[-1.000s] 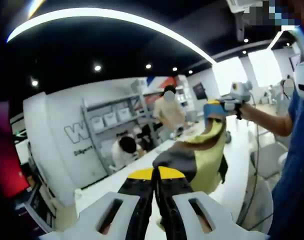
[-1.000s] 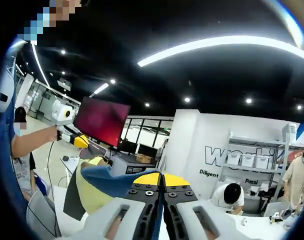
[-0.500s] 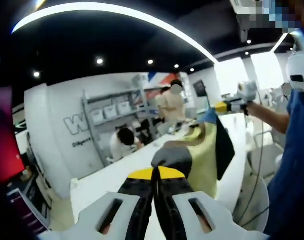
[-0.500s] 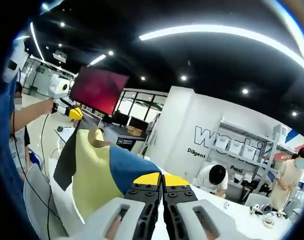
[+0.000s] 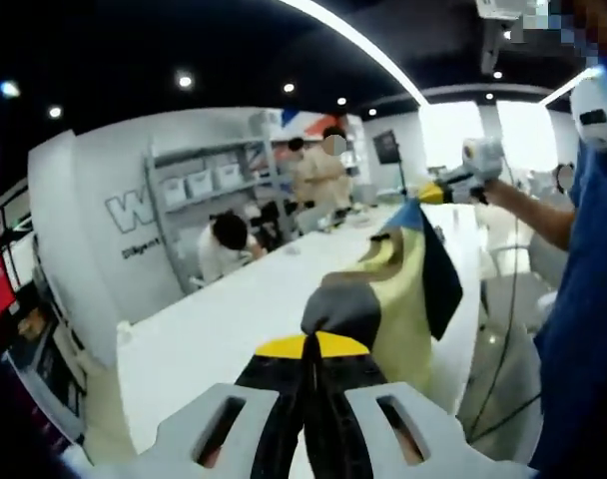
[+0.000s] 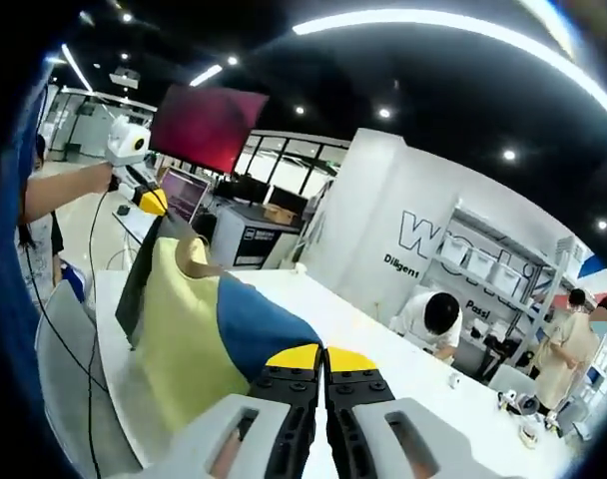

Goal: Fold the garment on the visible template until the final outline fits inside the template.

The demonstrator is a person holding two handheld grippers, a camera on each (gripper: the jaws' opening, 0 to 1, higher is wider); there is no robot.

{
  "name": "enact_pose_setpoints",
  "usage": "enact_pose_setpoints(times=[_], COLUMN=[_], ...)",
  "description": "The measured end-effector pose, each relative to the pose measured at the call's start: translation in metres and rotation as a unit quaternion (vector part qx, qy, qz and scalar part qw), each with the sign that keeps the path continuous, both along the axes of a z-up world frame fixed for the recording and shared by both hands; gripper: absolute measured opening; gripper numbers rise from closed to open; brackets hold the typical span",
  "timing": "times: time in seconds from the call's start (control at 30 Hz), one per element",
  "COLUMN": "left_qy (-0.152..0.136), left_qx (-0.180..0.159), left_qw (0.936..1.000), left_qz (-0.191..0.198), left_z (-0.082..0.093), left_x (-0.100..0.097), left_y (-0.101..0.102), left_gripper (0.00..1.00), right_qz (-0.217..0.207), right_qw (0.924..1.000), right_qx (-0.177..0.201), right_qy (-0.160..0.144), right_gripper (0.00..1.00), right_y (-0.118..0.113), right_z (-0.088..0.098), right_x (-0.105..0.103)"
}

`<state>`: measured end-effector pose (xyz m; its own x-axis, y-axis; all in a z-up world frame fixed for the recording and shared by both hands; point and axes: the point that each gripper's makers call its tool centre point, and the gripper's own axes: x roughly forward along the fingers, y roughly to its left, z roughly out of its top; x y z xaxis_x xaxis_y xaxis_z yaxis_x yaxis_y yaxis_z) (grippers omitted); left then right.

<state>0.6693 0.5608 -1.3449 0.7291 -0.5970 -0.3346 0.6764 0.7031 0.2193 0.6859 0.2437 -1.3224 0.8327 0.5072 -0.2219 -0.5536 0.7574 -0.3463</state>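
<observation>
Left gripper view: the left tool [image 5: 310,344] pinches the garment [image 5: 403,299] by its grey corner above the white bench [image 5: 214,319]. The right tool [image 6: 323,356] pinches its blue corner, arm stretched out. Wall letters [image 6: 438,244] read "W", "Diligent".

A second ago the garment [image 5: 398,299] sagged bunched between my two hand-held grippers; now I have drawn it out flatter and lower toward the worktop [image 5: 234,319]. In the right gripper view its yellow and blue panels [image 6: 199,329] have opened wide, and my left hand-held gripper [image 6: 152,203] has moved farther off.
</observation>
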Motion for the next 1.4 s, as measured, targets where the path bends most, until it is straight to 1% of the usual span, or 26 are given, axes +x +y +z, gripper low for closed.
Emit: enact_pose_setpoints(times=[0.03,0.07,0.2,0.23,0.27,0.3,0.37,0.43,0.47,0.53,0.6,0.63,0.67,0.7,0.73,0.83,0.87,0.93,0.97,1.0,1.07,1.13,1.17,1.2,1.33,1.4], left_qy=[0.0,0.007,0.019,0.024,0.027,0.027,0.026,0.028,0.029,0.034,0.032,0.033,0.037,0.038,0.037,0.045,0.045,0.047,0.057,0.064,0.078,0.086,0.09,0.094,0.107,0.114], left_qx=[0.0,-0.002,-0.007,-0.005,-0.006,-0.006,-0.006,-0.008,-0.009,-0.009,-0.004,-0.003,-0.003,-0.004,-0.005,-0.003,-0.001,-0.001,-0.002,0.0,0.003,0.002,0.004,0.005,0.006,0.007], left_qw=[1.0,1.0,0.9997,0.9996,0.9995,0.9995,0.9994,0.9992,0.999,0.9987,0.9986,0.9985,0.9985,0.9984,0.9983,0.9976,0.9976,0.9974,0.9967,0.9961,0.9948,0.994,0.9934,0.9929,0.9912,0.9902], left_qz=[-0.001,0.002,0.01,0.014,0.016,0.017,0.022,0.028,0.033,0.038,0.042,0.043,0.041,0.042,0.044,0.052,0.053,0.055,0.058,0.061,0.066,0.069,0.071,0.073,0.078,0.08], left_z=[-0.003,-0.012,-0.031,-0.043,-0.049,-0.051,-0.064,-0.071,-0.077,-0.086,-0.095,-0.097,-0.105,-0.107,-0.112,-0.123,-0.129,-0.133,-0.136,-0.149,-0.162,-0.168,-0.173,-0.178,-0.195,-0.203], left_x=[0.002,0.007,0.017,0.025,0.028,0.03,0.04,0.048,0.055,0.068,0.076,0.078,0.088,0.09,0.098,0.11,0.119,0.124,0.125,0.141,0.152,0.157,0.162,0.167,0.183,0.19], left_y=[-0.001,-0.001,-0.004,-0.002,-0.002,-0.002,-0.003,-0.003,-0.003,0.003,-0.001,-0.001,-0.004,-0.004,-0.001,-0.005,-0.004,-0.003,-0.004,-0.002,0.0,-0.001,-0.001,-0.001,-0.001,-0.002], left_gripper=[0.0,0.0,0.0,0.0,0.0,0.0,0.0,0.0,0.0,0.0,0.0,0.0,0.0,0.0,0.0,0.0,0.0,0.0,0.0,0.0,0.0,0.0,0.0,0.0,0.0,0.0], right_qz=[-0.002,-0.005,-0.009,-0.006,-0.009,-0.01,-0.013,-0.016,-0.02,-0.022,-0.026,-0.026,-0.026,-0.026,-0.029,-0.036,-0.038,-0.04,-0.042,-0.045,-0.049,-0.053,-0.056,-0.058,-0.064,-0.065], right_qw=[1.0,0.9998,0.9993,0.9987,0.9985,0.9982,0.9972,0.9961,0.9947,0.994,0.9935,0.9933,0.992,0.9905,0.9896,0.988,0.9873,0.9856,0.9851,0.9834,0.9808,0.9788,0.9772,0.9763,0.973,0.9722], right_qx=[0.001,0.002,0.002,0.011,0.013,0.014,0.025,0.034,0.045,0.046,0.04,0.04,0.048,0.057,0.061,0.063,0.065,0.069,0.069,0.07,0.076,0.083,0.085,0.085,0.08,0.081], right_qy=[0.004,0.017,0.037,0.049,0.053,0.057,0.07,0.08,0.091,0.097,0.103,0.106,0.114,0.122,0.127,0.136,0.14,0.149,0.152,0.161,0.173,0.18,0.186,0.191,0.207,0.21], right_gripper=[0.0,0.0,0.0,0.0,0.0,0.0,0.0,0.0,0.0,0.0,0.0,0.0,0.0,0.0,0.0,0.0,0.0,0.0,0.0,0.0,0.0,0.0,0.0,0.0,0.0,0.0], right_y=[-0.001,-0.003,-0.006,-0.005,-0.006,-0.007,-0.008,-0.01,-0.01,-0.01,-0.008,-0.007,-0.005,-0.004,-0.004,-0.003,-0.003,-0.003,-0.002,-0.002,-0.002,-0.002,-0.003,-0.003,-0.004,-0.005], right_z=[-0.003,-0.015,-0.038,-0.05,-0.058,-0.061,-0.078,-0.088,-0.096,-0.107,-0.119,-0.121,-0.128,-0.134,-0.14,-0.154,-0.158,-0.167,-0.169,-0.178,-0.187,-0.194,-0.203,-0.208,-0.229,-0.235], right_x=[0.002,0.008,0.018,0.023,0.027,0.029,0.038,0.047,0.053,0.062,0.071,0.073,0.079,0.085,0.091,0.105,0.11,0.119,0.121,0.13,0.139,0.148,0.161,0.166,0.185,0.191])
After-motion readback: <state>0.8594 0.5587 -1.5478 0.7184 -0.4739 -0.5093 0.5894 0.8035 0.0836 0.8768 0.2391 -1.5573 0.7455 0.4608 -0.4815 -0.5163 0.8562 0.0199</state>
